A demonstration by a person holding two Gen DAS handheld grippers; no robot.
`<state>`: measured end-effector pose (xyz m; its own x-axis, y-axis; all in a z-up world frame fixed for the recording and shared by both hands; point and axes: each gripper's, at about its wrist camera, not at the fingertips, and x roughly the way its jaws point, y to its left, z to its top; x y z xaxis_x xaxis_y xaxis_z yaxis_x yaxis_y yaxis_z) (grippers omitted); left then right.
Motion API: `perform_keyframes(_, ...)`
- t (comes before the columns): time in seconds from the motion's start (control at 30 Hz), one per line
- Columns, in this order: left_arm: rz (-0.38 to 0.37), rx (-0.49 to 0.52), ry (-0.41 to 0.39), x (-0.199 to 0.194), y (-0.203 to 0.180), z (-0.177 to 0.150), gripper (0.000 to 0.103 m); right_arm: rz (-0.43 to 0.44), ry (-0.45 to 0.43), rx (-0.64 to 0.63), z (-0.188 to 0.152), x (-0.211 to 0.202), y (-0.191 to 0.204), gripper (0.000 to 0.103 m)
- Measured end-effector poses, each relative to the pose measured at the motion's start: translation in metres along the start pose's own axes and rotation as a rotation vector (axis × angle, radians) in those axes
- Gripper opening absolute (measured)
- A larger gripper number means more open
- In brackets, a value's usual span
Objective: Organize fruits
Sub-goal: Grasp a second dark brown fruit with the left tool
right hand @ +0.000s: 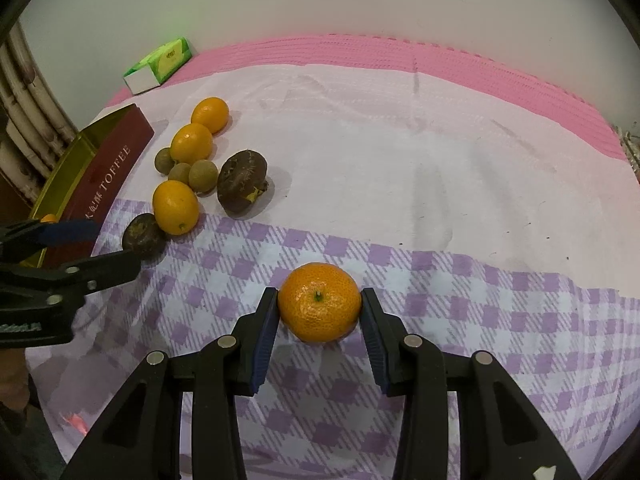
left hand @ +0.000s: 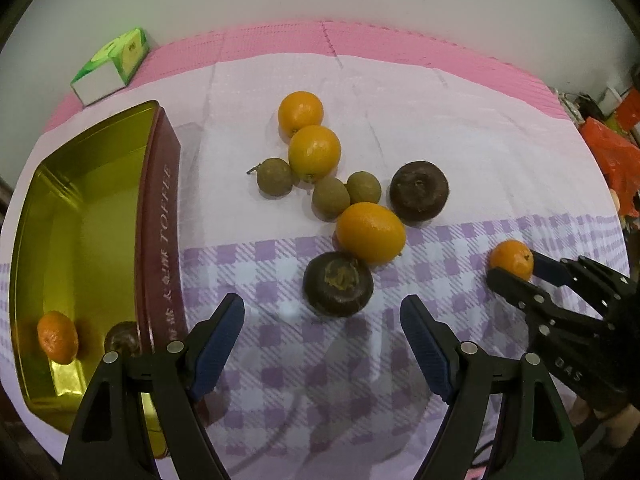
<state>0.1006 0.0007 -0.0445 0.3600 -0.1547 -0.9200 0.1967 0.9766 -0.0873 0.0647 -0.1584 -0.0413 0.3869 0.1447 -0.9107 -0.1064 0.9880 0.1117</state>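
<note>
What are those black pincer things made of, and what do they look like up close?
Both the left gripper and the right gripper are matte black plastic tongs with triangular cutouts, silver round rivets and ribbed blue pads lining the fingers. The right one bears white lettering on its side.

Fruit count follows. Kumquats (left hand: 305, 113): three, yellow-orange. Mandarins (right hand: 319, 301): two, one of them inside the tin (left hand: 100, 184). Small brown-green round fruits (left hand: 274, 178): three. Dark brown fruits (left hand: 418, 192): three, one inside the tin. Tins: one. Green tissue packs (left hand: 116, 62): one.
</note>
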Motion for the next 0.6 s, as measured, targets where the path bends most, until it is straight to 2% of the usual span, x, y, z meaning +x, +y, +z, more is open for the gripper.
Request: perform_keyframes(0.6, -0.006, -0.003, 0.029, 0.021, -0.002, 0.010, 0.053, 0.009, 0.001, 0.007, 0.000, 0.001, -0.001, 0.038)
